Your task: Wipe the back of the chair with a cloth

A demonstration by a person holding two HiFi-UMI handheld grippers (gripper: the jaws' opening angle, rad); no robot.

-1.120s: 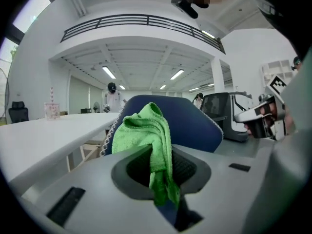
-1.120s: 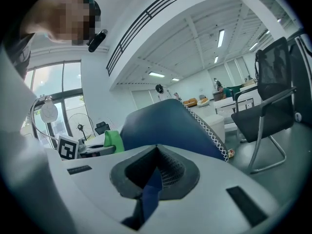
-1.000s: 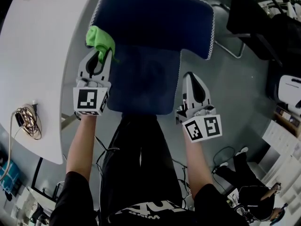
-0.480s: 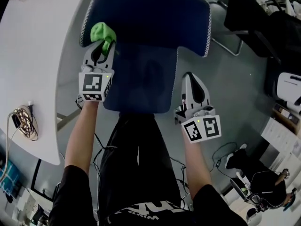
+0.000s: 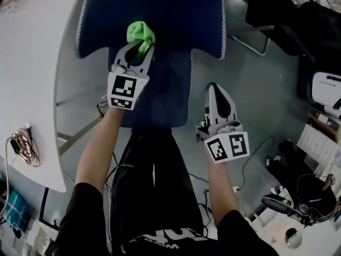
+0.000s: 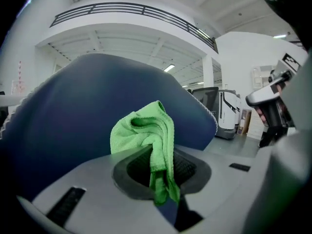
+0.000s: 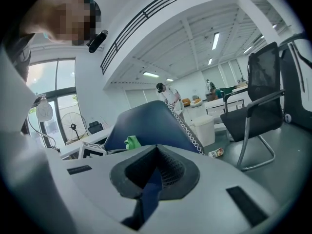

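A dark blue chair [image 5: 176,15] stands in front of me, its wide backrest [image 6: 73,111] edged with white stitching. My left gripper [image 5: 139,46] is shut on a bright green cloth [image 5: 140,33] and presses it against the middle of the backrest. In the left gripper view the cloth [image 6: 148,135] bunches out above the jaws and hangs down between them. My right gripper [image 5: 214,89] hovers to the right of the chair's narrow lower part, jaws closed and empty, apart from the fabric. In the right gripper view the backrest [image 7: 146,126] and the cloth [image 7: 132,142] show beyond the jaws.
A white curved table [image 5: 26,79] lies at the left with a coil of cable [image 5: 24,143] near its edge. A black office chair [image 7: 263,96] stands on the grey floor at the right. Bags, shelves and cables clutter the lower right.
My left gripper has slid the green cloth from the backrest's left edge rightwards to its middle. The right gripper has hardly moved.
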